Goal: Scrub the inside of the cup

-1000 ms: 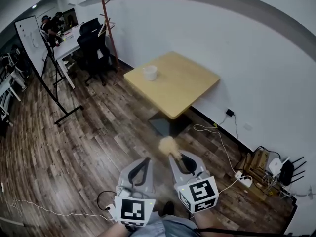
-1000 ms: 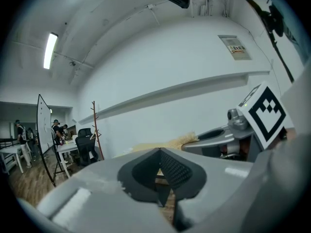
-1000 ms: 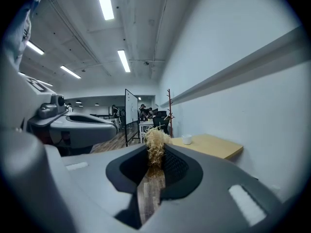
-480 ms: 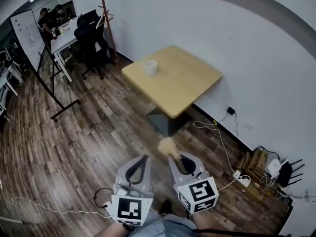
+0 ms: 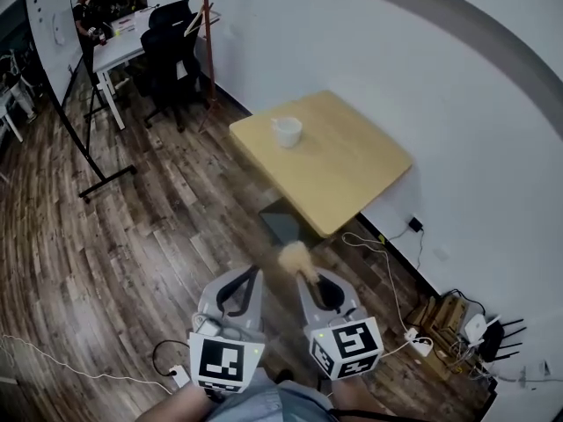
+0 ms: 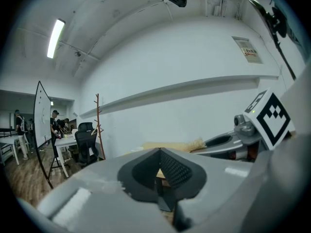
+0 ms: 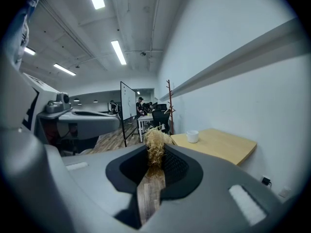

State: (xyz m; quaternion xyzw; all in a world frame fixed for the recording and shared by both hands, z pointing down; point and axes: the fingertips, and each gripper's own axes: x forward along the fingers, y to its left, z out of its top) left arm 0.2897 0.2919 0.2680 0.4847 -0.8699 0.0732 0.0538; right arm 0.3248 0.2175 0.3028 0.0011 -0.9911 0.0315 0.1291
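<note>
A white cup (image 5: 287, 130) stands on a square light-wood table (image 5: 343, 165) by the white wall, well ahead of both grippers; it shows small in the right gripper view (image 7: 193, 136). My right gripper (image 5: 303, 273) is shut on a tan fibrous scrubber (image 5: 295, 257), whose tuft (image 7: 155, 147) sticks out past the jaw tips. My left gripper (image 5: 252, 272) is shut with nothing between its jaws, held beside the right one over the wood floor. Both are far short of the table.
Cables and a power strip (image 5: 420, 345) lie on the floor at the right by the wall. A whiteboard on a stand (image 5: 62, 51), office chairs (image 5: 171, 47), a coat rack (image 5: 208, 25) and desks with people stand at the far left.
The view has shifted: the table and cup sit slightly further right and lower in the head view. Both grippers keep their pose and grip.
</note>
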